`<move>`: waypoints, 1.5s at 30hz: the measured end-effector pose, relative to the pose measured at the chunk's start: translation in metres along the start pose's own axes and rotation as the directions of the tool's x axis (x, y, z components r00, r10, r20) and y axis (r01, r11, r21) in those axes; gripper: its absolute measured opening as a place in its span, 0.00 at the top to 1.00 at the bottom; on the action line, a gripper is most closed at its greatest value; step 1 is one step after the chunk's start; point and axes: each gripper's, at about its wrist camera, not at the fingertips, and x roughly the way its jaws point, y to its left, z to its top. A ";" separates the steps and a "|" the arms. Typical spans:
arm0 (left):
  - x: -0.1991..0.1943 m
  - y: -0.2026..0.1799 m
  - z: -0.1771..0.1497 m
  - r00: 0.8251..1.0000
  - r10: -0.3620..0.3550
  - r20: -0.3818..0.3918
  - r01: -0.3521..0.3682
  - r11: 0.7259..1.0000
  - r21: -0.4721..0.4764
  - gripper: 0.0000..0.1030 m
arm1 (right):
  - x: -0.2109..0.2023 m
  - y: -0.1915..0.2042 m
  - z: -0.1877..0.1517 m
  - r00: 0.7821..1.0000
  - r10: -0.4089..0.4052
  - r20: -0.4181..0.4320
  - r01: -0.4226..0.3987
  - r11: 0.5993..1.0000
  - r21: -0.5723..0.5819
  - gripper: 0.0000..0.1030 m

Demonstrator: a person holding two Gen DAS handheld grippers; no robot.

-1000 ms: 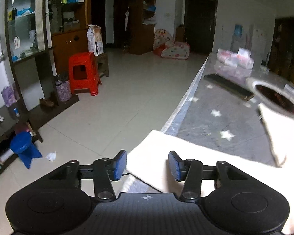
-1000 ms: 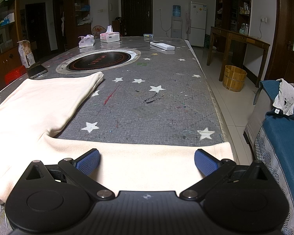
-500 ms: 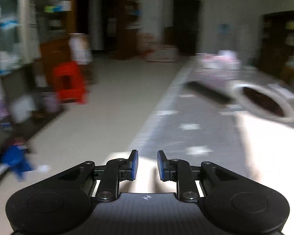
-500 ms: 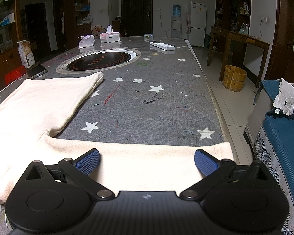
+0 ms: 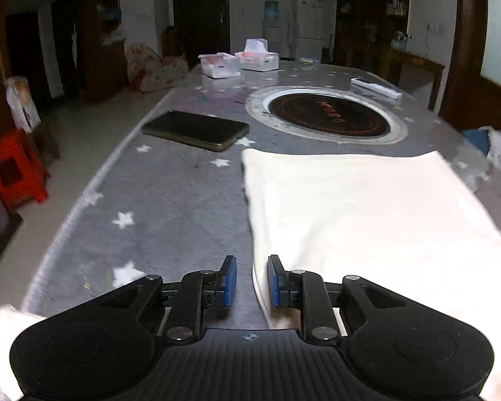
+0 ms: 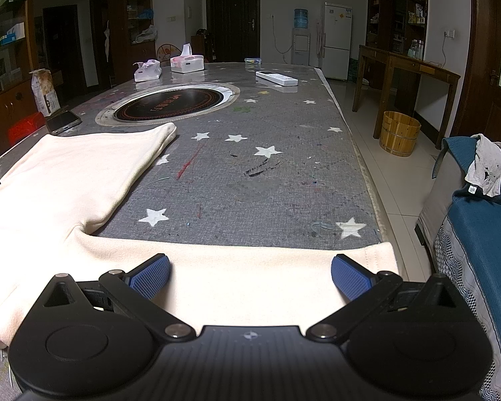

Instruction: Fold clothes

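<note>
A cream garment (image 5: 367,214) lies flat on the grey star-patterned table (image 5: 170,207). In the right wrist view the garment (image 6: 66,173) spreads to the left and one sleeve (image 6: 257,267) runs across the near edge. My left gripper (image 5: 251,280) is narrowly open, with the garment's left edge between its blue pads; it is not clamped. My right gripper (image 6: 248,275) is wide open just above the sleeve, its pads (image 6: 150,274) apart on either side.
A black phone (image 5: 197,130) lies left of the garment's far corner. A round inset cooktop (image 5: 327,117) sits beyond it. Two tissue boxes (image 5: 240,61) and a white remote (image 6: 277,78) are farther back. A blue sofa (image 6: 481,234) stands right of the table.
My left gripper swung from the table's left edge to face along the table, narrowed its jaws, and now sits at the garment's left edge. My right gripper has not moved.
</note>
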 end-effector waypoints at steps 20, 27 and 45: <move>0.052 -0.013 0.055 0.999 -0.033 -0.012 0.033 0.999 0.009 0.74 | 0.000 0.000 0.000 1.000 0.000 0.000 0.000 1.000 0.001 0.00; 0.067 -0.002 0.059 1.000 0.025 -0.015 -0.025 0.999 -0.021 0.74 | -0.001 0.001 0.000 1.000 0.001 0.000 -0.001 1.000 0.003 0.00; -0.088 -0.065 -0.046 0.930 -0.367 0.001 0.360 0.912 0.196 0.73 | -0.022 0.038 0.007 0.998 0.049 0.030 -0.046 0.996 -0.083 0.00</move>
